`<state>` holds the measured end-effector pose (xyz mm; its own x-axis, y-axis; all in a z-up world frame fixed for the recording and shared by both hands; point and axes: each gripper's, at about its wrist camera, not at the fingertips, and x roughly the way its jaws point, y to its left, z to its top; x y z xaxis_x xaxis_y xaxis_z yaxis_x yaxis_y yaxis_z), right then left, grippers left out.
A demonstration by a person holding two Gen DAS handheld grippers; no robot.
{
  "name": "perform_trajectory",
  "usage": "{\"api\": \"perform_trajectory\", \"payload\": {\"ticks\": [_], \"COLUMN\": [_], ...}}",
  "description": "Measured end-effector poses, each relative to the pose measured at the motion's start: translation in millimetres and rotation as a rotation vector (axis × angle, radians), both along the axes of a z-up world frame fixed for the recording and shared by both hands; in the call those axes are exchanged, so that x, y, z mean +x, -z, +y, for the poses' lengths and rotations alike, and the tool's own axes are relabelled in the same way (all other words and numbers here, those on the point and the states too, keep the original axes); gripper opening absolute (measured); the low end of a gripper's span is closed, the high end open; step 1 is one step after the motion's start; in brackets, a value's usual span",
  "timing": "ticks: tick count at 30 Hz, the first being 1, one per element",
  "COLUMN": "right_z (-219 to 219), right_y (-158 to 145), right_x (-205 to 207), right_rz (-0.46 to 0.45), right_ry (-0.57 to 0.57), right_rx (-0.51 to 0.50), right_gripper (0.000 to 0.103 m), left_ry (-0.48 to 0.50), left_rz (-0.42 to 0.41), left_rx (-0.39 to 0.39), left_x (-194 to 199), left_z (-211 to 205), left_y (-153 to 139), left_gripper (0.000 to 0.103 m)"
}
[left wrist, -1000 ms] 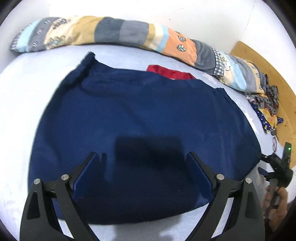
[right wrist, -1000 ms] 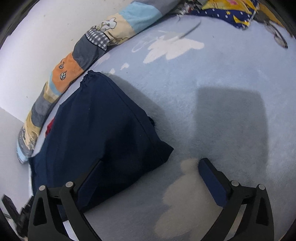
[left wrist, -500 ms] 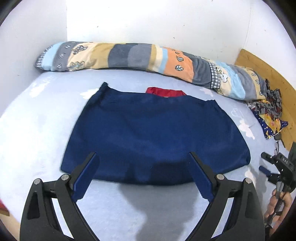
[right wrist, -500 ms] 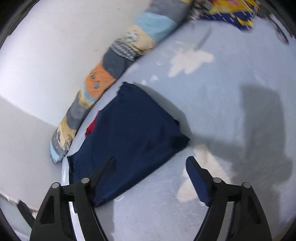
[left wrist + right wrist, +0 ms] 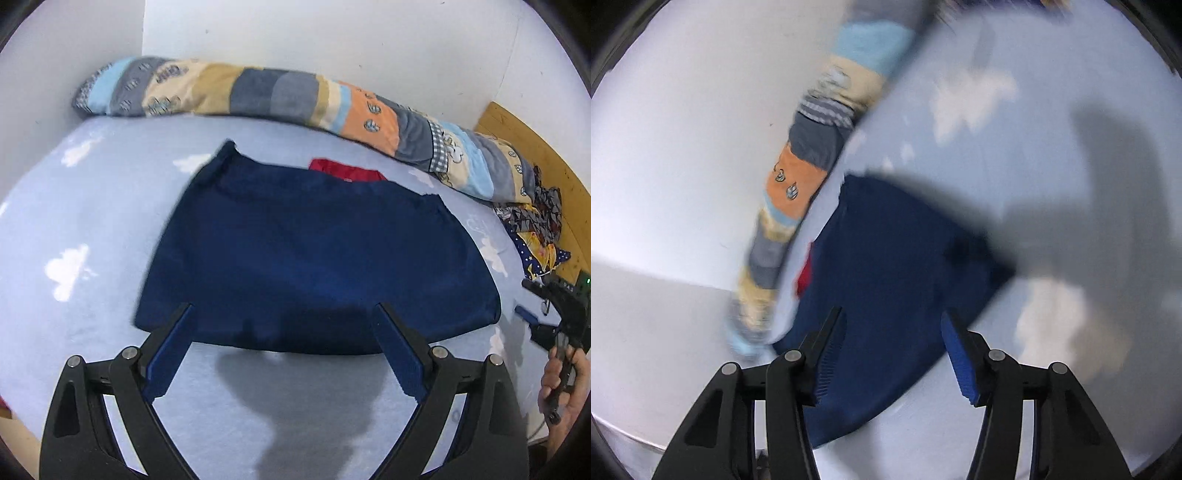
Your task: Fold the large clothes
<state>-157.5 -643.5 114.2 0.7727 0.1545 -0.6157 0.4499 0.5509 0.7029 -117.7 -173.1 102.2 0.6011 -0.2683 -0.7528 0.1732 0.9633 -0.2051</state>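
Left tool (image 5: 282, 314), wide open and empty, now hovering closer over near hem of folded navy-blue fabric garment (image 5: 317, 254) than half a second ago. Right tool (image 5: 892, 323), open, empty, swung more steeply, view blurred. Garment flat on pale-blue cloud-print bed (image 5: 92, 229), red cloth edge (image 5: 345, 171) behind, long patchwork bolster (image 5: 280, 96) beyond.
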Motion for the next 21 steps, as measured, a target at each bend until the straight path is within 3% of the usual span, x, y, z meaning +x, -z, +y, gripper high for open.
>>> {"api": "perform_trajectory", "payload": {"ticks": [1, 2, 5, 11, 15, 18, 21], "right_z": [-2.1, -4.2, -9.5, -21.2, -22.0, -22.4, -24.6], "right_y": [-2.6, 2.6, 29.9, 72.3, 97.9, 95.8, 84.0], "right_x": [2.3, 1.4, 0.3, -9.7, 6.5, 24.4, 52.5], "right_rz": [-0.001, -0.006, 0.053, 0.077, 0.085, 0.040, 0.023], "right_ry": [-0.003, -0.005, 0.009, 0.072, 0.070, 0.088, 0.080], "right_rx": [-0.051, -0.034, 0.033, 0.174, 0.267, 0.234, 0.134], "right_gripper": [0.056, 0.056, 0.055, 0.055, 0.056, 0.059, 0.061], "left_ry": [0.011, 0.016, 0.012, 0.014, 0.031, 0.028, 0.013], "left_rz": [0.009, 0.013, 0.030, 0.059, 0.059, 0.074, 0.073], "left_rx": [-0.001, 0.001, -0.025, -0.036, -0.018, -0.019, -0.025], "left_x": [3.4, 9.4, 20.6, 37.6, 45.7, 47.4, 47.8], "left_z": [-3.8, -8.6, -15.7, -38.1, -55.0, -54.6, -51.3], "left_y": [4.7, 9.7, 17.7, 34.7, 40.5, 45.8, 48.4], "left_gripper": [0.095, 0.095, 0.095, 0.095, 0.095, 0.095, 0.095]}}
